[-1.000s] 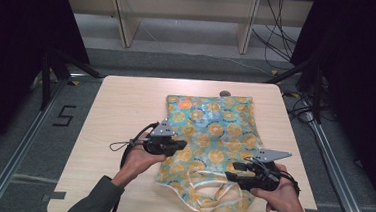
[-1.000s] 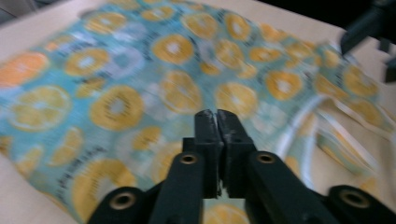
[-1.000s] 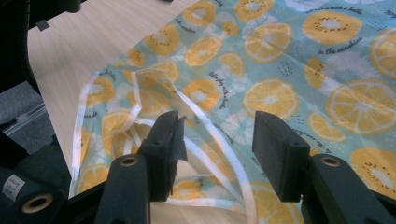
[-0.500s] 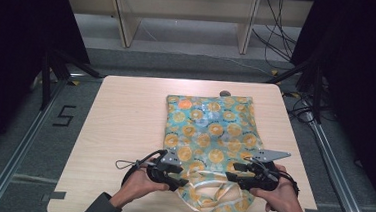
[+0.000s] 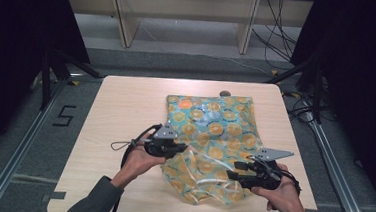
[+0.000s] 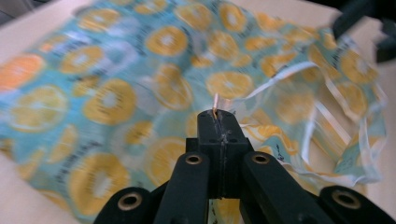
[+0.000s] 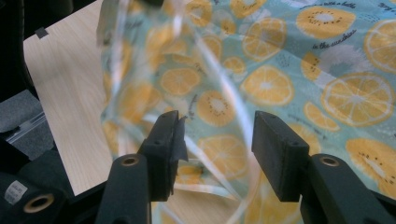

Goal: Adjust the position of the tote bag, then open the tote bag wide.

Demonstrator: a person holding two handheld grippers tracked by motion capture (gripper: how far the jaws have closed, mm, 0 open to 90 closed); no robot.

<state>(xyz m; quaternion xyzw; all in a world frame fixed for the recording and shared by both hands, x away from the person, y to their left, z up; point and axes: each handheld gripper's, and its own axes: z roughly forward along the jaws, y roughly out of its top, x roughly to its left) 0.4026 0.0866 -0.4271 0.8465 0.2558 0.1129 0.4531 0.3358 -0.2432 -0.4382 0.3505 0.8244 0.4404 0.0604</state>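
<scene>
My left gripper [image 6: 219, 116] is clamped tight on the bag [image 5: 214, 138], pinching its clear rim at about 9 o'clock of the opening. My right gripper [image 7: 215, 140] is gaping wide, jaws straddling the rim at roughly 4 o'clock, not squeezing anything. The bag's lying flat on the wooden table [image 5: 121, 106], mouth toward me. Wooden shelving legs [image 5: 124, 21] and loose cables [image 5: 276, 37] sit at 12 o'clock.
</scene>
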